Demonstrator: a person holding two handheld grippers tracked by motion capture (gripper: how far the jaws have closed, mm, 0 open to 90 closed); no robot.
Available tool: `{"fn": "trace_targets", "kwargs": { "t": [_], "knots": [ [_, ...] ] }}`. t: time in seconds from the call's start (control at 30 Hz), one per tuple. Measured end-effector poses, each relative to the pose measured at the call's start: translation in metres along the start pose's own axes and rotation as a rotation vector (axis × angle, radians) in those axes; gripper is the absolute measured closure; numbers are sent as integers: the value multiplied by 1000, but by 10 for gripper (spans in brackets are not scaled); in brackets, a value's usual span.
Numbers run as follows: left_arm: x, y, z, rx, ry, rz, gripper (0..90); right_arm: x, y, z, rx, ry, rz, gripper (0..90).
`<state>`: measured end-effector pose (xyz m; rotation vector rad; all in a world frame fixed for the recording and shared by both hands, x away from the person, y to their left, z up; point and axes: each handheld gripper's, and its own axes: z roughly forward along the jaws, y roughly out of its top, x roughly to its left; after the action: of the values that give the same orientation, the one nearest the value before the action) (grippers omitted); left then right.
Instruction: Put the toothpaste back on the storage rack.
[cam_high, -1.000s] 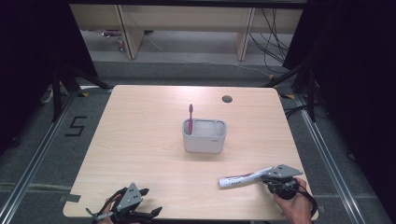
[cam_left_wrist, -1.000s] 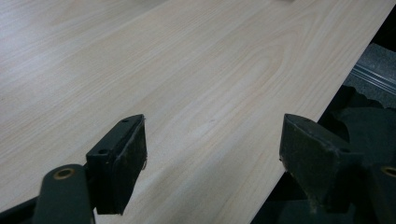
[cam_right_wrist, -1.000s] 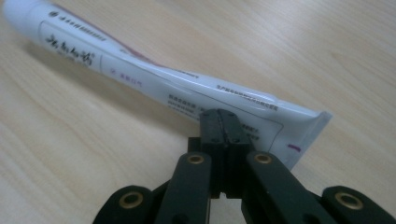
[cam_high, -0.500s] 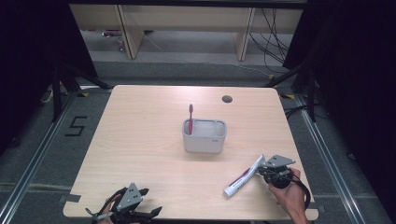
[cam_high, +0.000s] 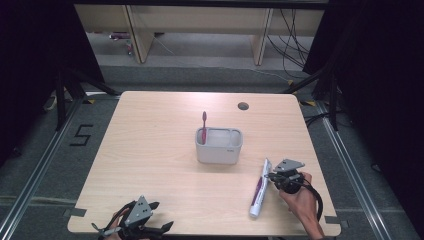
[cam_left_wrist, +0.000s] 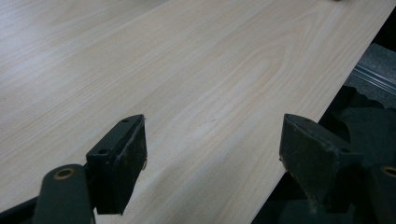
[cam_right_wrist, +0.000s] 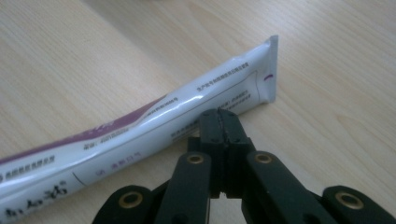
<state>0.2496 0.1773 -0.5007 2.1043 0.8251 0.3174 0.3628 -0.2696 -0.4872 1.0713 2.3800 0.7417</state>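
Observation:
A white and purple toothpaste tube (cam_high: 258, 191) lies on the wooden table (cam_high: 150, 150) at the front right, nearly lengthwise, with its flat crimped end pointing away from me. My right gripper (cam_high: 270, 176) is shut with nothing between its jaws. In the right gripper view its tip (cam_right_wrist: 220, 114) touches the side of the tube (cam_right_wrist: 140, 135) near the crimped end. My left gripper (cam_high: 159, 216) rests at the front left edge, and its jaws (cam_left_wrist: 212, 126) stand wide open over bare wood.
A grey holder (cam_high: 220, 150) stands mid-table with a red toothbrush (cam_high: 204, 127) upright in its left part. A round cable hole (cam_high: 243, 106) is near the far edge. Shelving and cables lie beyond the table.
The tube has swung from lying crosswise to nearly lengthwise, its cap end moving toward the front edge. The right gripper has shifted left and slightly farther away against it. The left gripper has kept still.

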Motion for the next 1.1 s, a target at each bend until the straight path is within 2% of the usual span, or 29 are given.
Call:
{"fn": "trace_targets", "kwargs": {
  "t": [0.33,0.37,0.73,0.77,0.9,0.93,0.97,1.07,1.1],
  "knots": [
    [0,0,-1,12,-2,5,228,4,13,9,18,19,-9,900],
    [0,0,-1,13,-3,6,227,4,13,11,15,24,-24,900],
    [0,0,-1,2,3,4,227,9,19,17,24,49,-18,895],
    [0,0,-1,2,4,5,227,10,20,17,28,51,-6,893],
    [1,0,-1,-2,8,9,228,10,22,20,27,65,-23,872],
    [1,0,-1,11,19,21,227,11,23,19,32,78,-21,855],
    [1,0,-1,4,20,15,228,11,23,17,36,66,-7,846],
    [0,0,-2,4,4,10,228,10,24,15,28,57,6,794],
    [0,0,-2,4,4,10,227,11,24,13,34,60,30,785]
  ]
}}
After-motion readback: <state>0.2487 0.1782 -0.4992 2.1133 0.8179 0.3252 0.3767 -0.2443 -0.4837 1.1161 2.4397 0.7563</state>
